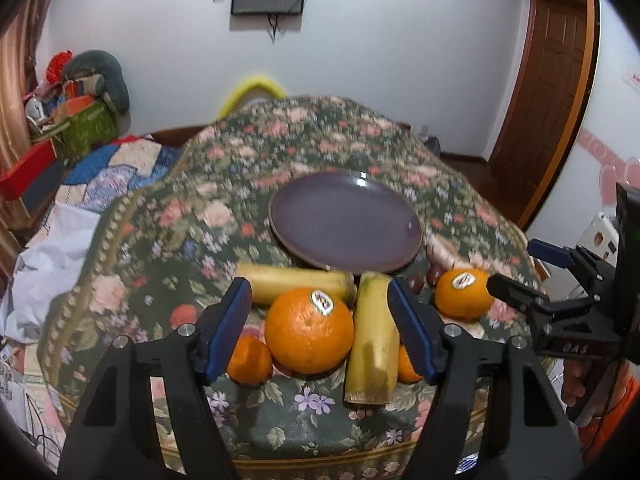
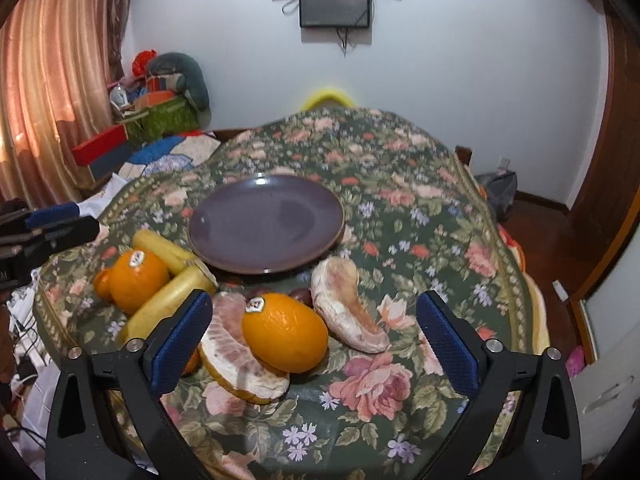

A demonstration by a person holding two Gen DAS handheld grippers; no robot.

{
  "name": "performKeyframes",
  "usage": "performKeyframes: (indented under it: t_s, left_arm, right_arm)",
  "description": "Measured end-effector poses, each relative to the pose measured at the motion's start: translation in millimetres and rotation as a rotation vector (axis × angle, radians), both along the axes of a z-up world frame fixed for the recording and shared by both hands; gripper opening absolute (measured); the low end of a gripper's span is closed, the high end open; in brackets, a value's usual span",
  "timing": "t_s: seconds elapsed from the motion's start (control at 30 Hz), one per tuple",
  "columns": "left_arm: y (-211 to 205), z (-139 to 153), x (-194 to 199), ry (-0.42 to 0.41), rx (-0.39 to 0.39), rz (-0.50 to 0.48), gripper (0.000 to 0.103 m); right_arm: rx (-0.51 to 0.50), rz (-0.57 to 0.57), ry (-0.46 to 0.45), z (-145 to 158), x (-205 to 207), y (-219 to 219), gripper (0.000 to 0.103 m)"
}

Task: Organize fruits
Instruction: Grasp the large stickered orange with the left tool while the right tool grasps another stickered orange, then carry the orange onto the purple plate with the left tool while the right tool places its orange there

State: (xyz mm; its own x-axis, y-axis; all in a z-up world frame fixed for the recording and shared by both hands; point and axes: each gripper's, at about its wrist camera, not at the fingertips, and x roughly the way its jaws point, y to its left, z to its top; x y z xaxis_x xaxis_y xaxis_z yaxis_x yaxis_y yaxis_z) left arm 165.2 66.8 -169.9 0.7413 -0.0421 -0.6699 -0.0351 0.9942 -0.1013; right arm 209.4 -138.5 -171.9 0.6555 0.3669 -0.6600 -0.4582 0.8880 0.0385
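Observation:
An empty purple plate (image 1: 346,222) (image 2: 266,222) sits mid-table on the floral cloth. In the left wrist view my left gripper (image 1: 320,332) is open above a stickered orange (image 1: 310,330), with a banana piece (image 1: 372,344) to its right, another banana piece (image 1: 298,288) behind, and small oranges (image 1: 249,360) low beside it. In the right wrist view my right gripper (image 2: 316,344) is open over a second stickered orange (image 2: 285,332), which rests on a pomelo segment (image 2: 240,356); another pomelo segment (image 2: 348,304) lies right of it.
The floral-covered table (image 2: 420,240) drops off at its near and right edges. A patchwork bed with boxes and bags (image 1: 80,128) stands at the left. A wooden door (image 1: 556,92) is at the right. Dark small fruits (image 2: 300,295) lie before the plate.

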Motion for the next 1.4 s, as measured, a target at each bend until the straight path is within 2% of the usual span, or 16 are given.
performKeyframes:
  t_s: [0.17, 0.27, 0.43, 0.73, 0.87, 1.13, 1.4]
  left_arm:
    - [4, -20, 7, 0.053, -0.016, -0.004, 0.070]
    - [5, -29, 10, 0.072, -0.017, -0.011, 0.069]
    - [6, -41, 17, 0.101, -0.023, -0.019, 0.063]
    - [8, -50, 27, 0.115, -0.028, -0.020, 0.066]
    - [12, -56, 34, 0.134, -0.064, -0.020, 0.067]
    - [16, -52, 35, 0.138, -0.089, -0.016, 0.066]
    - [23, -15, 25, 0.043, -0.105, 0.004, 0.065]
  right_arm:
    - [0.030, 0.014, 0.085, -17, 10, 4, 0.086]
    - [0.040, 0.028, 0.121, -26, 11, 8, 0.084]
    - [0.046, 0.041, 0.138, -32, 14, 12, 0.080]
    - [0.059, 0.052, 0.176, -39, 19, 16, 0.072]
    - [0.043, 0.046, 0.179, -42, 20, 19, 0.063]
    - [0.053, 0.047, 0.189, -39, 22, 16, 0.060]
    - [0.079, 0.051, 0.140, -19, 21, 12, 0.060]
